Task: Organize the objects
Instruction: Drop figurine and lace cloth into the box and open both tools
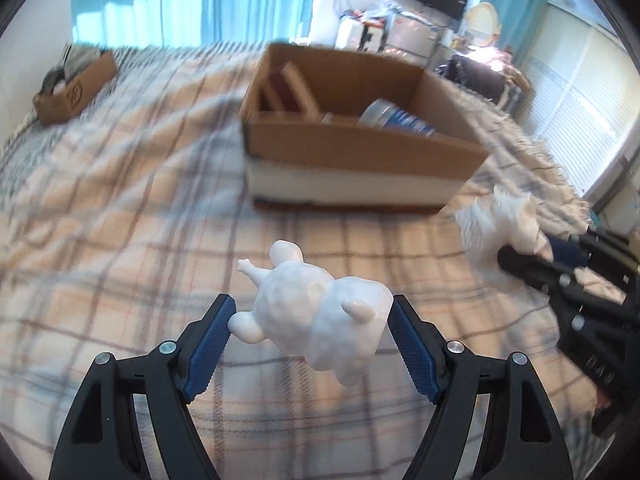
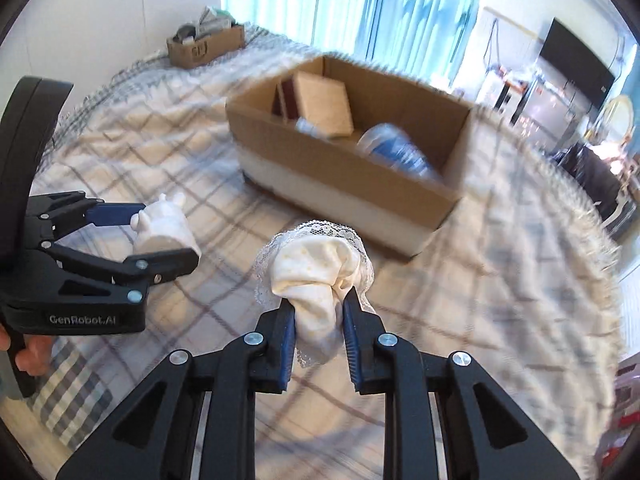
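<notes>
Above the plaid-blanketed bed [image 1: 120,208], the left gripper [image 1: 312,320] pinches a glossy white ceramic animal figurine [image 1: 316,316] between its blue pads while the right gripper [image 2: 318,312] clamps a bunched cream cloth with lace trim [image 2: 320,272], both held short of the open brown cardboard box [image 1: 352,148] near the bed's middle. That box already holds what look like books [image 2: 320,104] and a blue-and-clear plastic container [image 2: 394,152], so the sorting appears partly done, with these two items left to drop in. Motion blur smears the box's contents, and a smaller cardboard box [image 2: 204,46] at the bed's far corner is too distant to read.
</notes>
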Demonstrator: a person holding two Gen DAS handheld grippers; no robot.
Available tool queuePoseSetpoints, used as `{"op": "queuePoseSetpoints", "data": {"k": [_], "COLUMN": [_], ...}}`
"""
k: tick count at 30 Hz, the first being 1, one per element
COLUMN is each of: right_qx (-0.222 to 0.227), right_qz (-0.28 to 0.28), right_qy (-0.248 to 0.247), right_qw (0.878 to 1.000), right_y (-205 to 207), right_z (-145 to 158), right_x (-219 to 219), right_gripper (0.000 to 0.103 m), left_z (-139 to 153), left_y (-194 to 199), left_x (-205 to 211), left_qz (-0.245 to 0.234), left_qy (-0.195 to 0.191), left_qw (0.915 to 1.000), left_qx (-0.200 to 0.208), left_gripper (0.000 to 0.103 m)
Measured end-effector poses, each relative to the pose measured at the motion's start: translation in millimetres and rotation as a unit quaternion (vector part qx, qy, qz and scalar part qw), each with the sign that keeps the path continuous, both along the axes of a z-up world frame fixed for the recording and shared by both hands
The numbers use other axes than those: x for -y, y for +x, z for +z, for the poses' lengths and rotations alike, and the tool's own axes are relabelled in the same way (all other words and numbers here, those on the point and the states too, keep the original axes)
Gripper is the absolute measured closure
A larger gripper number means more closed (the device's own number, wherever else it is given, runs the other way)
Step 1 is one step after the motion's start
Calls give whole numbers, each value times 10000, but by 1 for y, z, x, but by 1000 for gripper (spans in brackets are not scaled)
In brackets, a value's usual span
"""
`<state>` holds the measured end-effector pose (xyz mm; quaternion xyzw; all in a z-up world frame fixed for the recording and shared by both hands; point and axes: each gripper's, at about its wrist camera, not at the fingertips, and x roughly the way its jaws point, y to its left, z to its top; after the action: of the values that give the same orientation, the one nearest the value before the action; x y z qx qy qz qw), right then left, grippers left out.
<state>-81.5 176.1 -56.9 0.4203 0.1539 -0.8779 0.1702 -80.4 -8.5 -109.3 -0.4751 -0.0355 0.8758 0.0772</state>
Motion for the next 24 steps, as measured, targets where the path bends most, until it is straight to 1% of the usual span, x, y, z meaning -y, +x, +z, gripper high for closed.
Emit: {"op": "queuePoseSetpoints", "data": {"k": [2, 6, 8, 10, 13, 16, 19, 20, 22, 24], "right_qx": [-229, -706, -879, -1008, -1198, -1291, -1360, -1340, -1288, -1210], "right_qz": [-3, 56, 43, -2, -102, -125, -206, -250, -352, -465], "right_qy": [-8, 4, -97, -256, -395, -487, -519, -574, -660, -739], "right_qw": [9997, 9975, 9961, 9946, 9920, 9904, 9891, 9890, 9888, 9888], "right_y": [1, -3, -11, -21, -47, -73, -104, -116, -138, -157], "right_z": [24, 69, 90, 107, 126, 135, 136, 134, 128, 118], "right_x": [-5, -13, -15, -18, -20, -16, -10, -9, -10, -13], "right_gripper": [83, 83, 83, 83, 83, 83, 83, 83, 83, 83], "left_z": [18, 64, 85, 101, 119, 128, 130, 127, 118, 104], "left_y": [-4, -18, -31, -46, -79, -115, -142, -153, -171, -187], "left_x": [-4, -15, -21, -22, -22, -27, -37, -40, -44, -45], "left_qz": [-93, -322, -395, -353, -321, -345, -392, -415, -449, -420], "left_qy": [24, -3, -46, -55, 96, 127, -76, -155, -193, -237], "left_qw": [9999, 9982, 9966, 9953, 9941, 9937, 9925, 9921, 9920, 9928], "left_qx": [-108, -506, -726, -903, -1032, -1056, -1158, -1172, -1166, -1100], "left_gripper": [23, 23, 23, 23, 23, 23, 23, 23, 23, 23]}}
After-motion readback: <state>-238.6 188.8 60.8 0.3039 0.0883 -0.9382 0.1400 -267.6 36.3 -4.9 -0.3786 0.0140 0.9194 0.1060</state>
